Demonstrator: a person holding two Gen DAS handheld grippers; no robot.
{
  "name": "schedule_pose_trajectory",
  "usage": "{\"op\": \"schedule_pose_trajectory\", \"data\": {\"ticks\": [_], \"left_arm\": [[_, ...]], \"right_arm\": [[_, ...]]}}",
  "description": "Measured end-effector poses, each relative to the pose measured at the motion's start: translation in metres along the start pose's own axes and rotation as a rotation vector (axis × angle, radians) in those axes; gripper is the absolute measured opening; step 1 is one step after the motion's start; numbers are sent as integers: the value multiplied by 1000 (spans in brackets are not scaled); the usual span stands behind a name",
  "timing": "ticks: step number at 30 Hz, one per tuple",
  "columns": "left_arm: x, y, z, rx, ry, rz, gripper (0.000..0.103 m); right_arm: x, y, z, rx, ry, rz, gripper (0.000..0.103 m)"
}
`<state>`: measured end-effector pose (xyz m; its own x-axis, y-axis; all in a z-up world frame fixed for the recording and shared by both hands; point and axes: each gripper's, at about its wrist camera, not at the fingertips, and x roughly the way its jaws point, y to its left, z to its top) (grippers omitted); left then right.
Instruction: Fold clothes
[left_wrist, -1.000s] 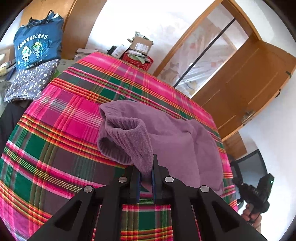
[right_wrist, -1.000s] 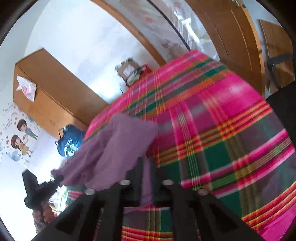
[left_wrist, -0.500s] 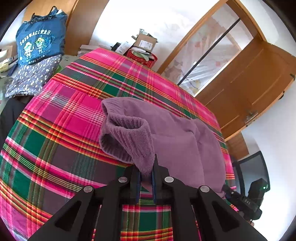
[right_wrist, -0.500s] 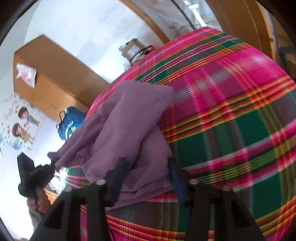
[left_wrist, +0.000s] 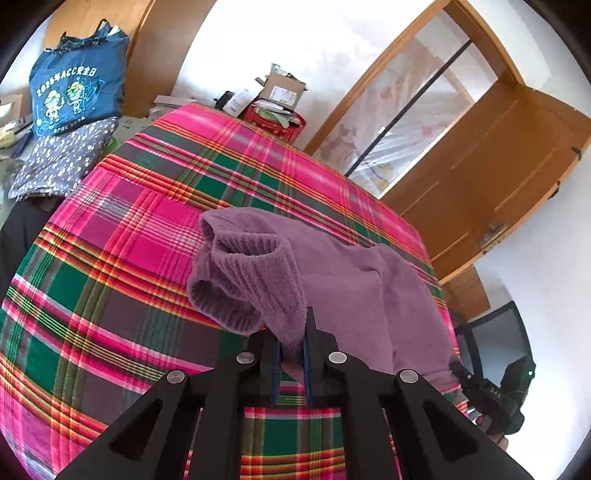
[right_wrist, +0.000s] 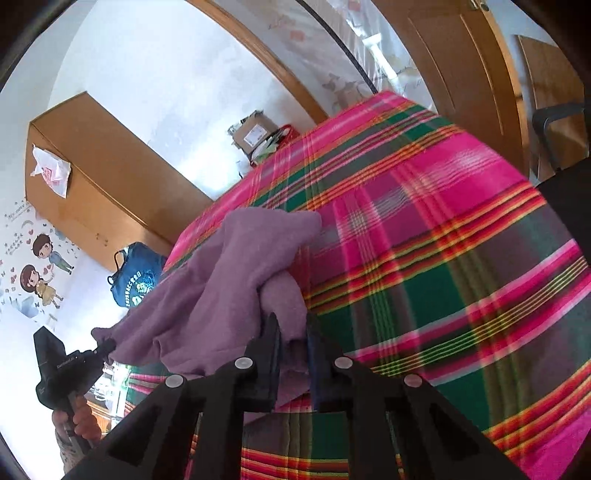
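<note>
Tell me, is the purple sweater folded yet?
Not yet. The purple sweater lies bunched on the plaid cloth, its ribbed cuff hanging open.

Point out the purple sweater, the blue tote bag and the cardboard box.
purple sweater (left_wrist: 343, 280), left wrist view, flat body panel
blue tote bag (left_wrist: 74, 92), left wrist view, printed front
cardboard box (right_wrist: 255, 134), right wrist view, labelled side

White walls (left_wrist: 229, 44), a wooden door (left_wrist: 509, 166), a tall cupboard (right_wrist: 99, 184); daylight floods the plaid-covered bed (left_wrist: 110, 258).
</note>
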<state>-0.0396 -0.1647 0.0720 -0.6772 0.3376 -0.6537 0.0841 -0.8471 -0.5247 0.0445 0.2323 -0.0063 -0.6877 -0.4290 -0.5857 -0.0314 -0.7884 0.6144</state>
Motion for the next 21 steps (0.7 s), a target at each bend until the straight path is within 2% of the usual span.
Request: {"op": "schedule_pose_trajectory", "data": {"ticks": [6,11,17,21], "left_arm": [[-12,-8,-8,2,1,-31,9],[-17,-20,-14,9,11,-76,9],[-25,-30,-13,11,-19,-110,9],[-29,-29,-8,-1,-36,-108,9]], "right_arm": [[-22,-2,13,-36,-34,-40,13],[-36,-6,23,-70,-59,-129,13],[-12,2,16,-190,-6,-300,15],[-11,0,10,-200,-20,-330,19]]}}
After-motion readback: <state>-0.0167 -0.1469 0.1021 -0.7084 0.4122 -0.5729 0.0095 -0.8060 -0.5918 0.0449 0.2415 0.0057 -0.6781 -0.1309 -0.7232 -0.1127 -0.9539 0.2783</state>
